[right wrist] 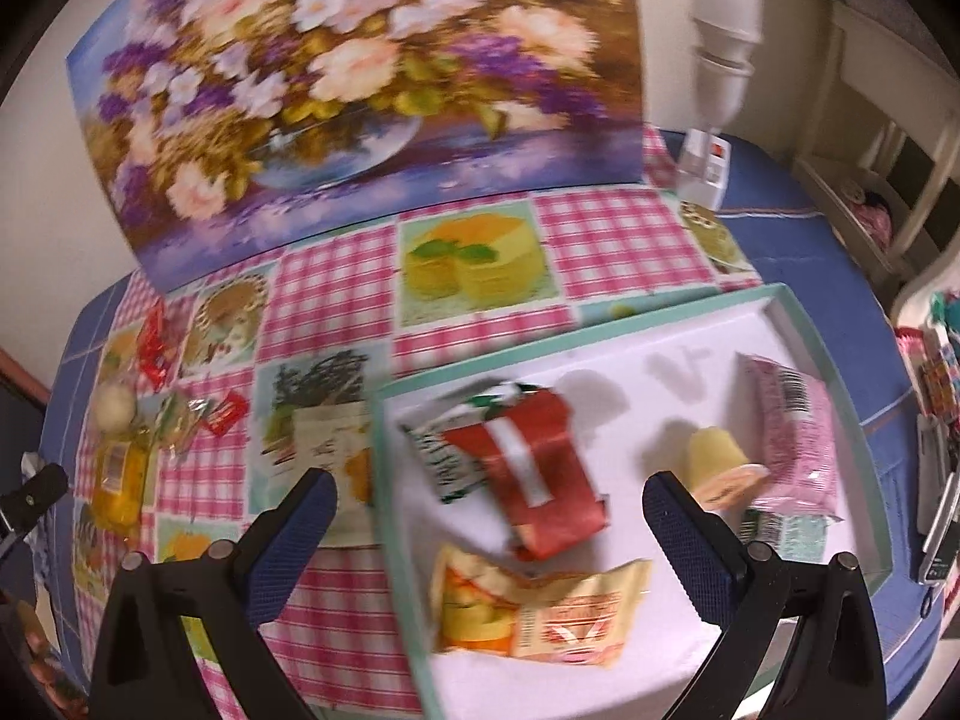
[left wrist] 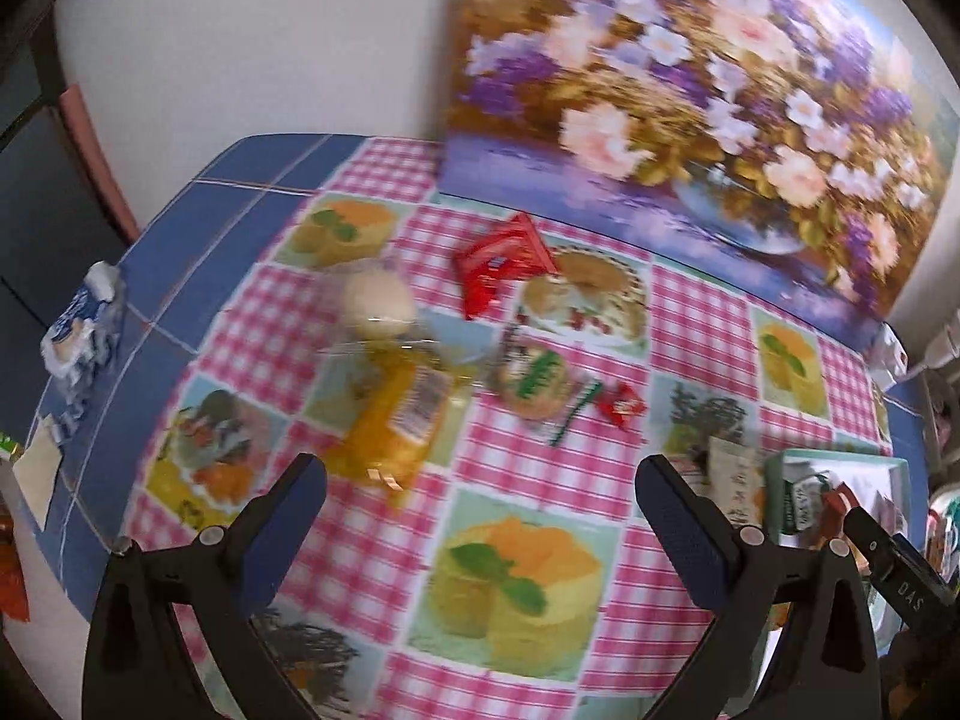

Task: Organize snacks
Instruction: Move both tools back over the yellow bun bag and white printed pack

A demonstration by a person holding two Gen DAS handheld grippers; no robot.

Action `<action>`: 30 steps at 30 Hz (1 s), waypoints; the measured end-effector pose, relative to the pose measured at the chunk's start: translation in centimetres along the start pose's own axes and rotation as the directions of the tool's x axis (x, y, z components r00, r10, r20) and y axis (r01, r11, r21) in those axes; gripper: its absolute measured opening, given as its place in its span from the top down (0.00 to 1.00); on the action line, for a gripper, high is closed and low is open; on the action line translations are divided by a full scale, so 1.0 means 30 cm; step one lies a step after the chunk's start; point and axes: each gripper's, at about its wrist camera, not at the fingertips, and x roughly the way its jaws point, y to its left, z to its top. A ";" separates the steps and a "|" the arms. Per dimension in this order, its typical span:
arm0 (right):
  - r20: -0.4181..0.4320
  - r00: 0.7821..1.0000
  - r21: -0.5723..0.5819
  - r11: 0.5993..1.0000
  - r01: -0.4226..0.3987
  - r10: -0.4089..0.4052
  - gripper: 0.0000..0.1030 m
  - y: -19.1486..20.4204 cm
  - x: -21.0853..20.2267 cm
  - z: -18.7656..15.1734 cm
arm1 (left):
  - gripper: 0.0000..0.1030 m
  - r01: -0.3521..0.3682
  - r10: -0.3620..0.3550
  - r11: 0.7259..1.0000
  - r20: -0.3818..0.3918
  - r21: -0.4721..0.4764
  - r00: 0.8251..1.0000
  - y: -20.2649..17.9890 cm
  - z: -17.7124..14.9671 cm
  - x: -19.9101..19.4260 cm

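The right gripper (right wrist: pixel 486 510) hangs nearest the lens over a shallow mint-rimmed tray (right wrist: pixel 672 300), its blue-padded fingers (right wrist: pixel 300 534) spread wide with nothing between them. Under it, inside the tray's white floor, lie a red wrapper with a white stripe (right wrist: pixel 534 474) partly over a green-and-white packet (right wrist: pixel 432 456), an orange-and-cream snack bag (right wrist: pixel 534 612) at the near edge, a small yellow jelly cup (right wrist: pixel 720 462) tipped on its side, and a pink packet with a barcode (right wrist: pixel 792 438) just beside the cup. The tray sits on a pink-checked tablecloth with cake pictures (right wrist: pixel 618 240).

The left gripper (left wrist: pixel 480 510) is likewise released, jaws wide apart and empty above the cloth. Ahead of it, loose on the table well apart from the tray, lies a clear bag of yellow sweets (left wrist: pixel 396 420); a pale round bun-like item (left wrist: pixel 378 300) lies just behind it. A round cookie in a clear wrapper with green lettering (left wrist: pixel 534 378) lies to their right, a small red candy (left wrist: pixel 624 405) close beside that, and a larger red packet (left wrist: pixel 504 264) farther back. A crumpled blue-and-white wrapper (left wrist: pixel 84 330) rests at the table's left edge.

A flower painting (left wrist: pixel 690 90) leans against the wall behind the table, and a white lamp (right wrist: pixel 720 30) stands at its right end.
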 end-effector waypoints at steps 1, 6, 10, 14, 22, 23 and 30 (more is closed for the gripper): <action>-0.002 1.000 -0.008 1.000 -0.003 0.003 0.00 0.019 0.002 -0.002 | 0.01 -0.006 0.006 1.000 0.002 -0.007 1.000 0.019 0.001 -0.003; -0.013 1.000 -0.053 0.998 -0.020 0.020 0.00 0.108 0.011 -0.015 | 0.01 -0.033 0.033 0.998 0.006 -0.048 0.999 0.100 0.005 -0.009; -0.018 0.999 -0.078 0.996 -0.042 0.040 0.00 0.176 0.021 -0.023 | 0.01 -0.039 0.040 0.997 0.006 -0.071 0.999 0.149 0.008 -0.007; -0.032 0.997 -0.098 0.993 -0.072 0.069 0.00 0.231 0.038 -0.033 | 0.01 -0.046 0.048 0.994 0.010 -0.094 0.999 0.190 0.009 -0.011; -0.069 0.987 -0.112 0.982 -0.151 0.143 0.00 0.308 0.090 -0.042 | 0.01 -0.044 0.043 0.991 -0.011 -0.126 0.999 0.233 0.008 0.017; -0.072 0.986 -0.113 0.981 -0.157 0.149 0.00 0.310 0.094 -0.043 | 0.01 -0.042 0.040 0.991 -0.015 -0.129 0.999 0.233 0.009 0.024; -0.107 0.976 -0.083 0.977 -0.197 0.187 0.00 0.302 0.144 -0.040 | 0.01 -0.030 0.024 0.993 -0.054 -0.117 0.998 0.211 0.014 0.082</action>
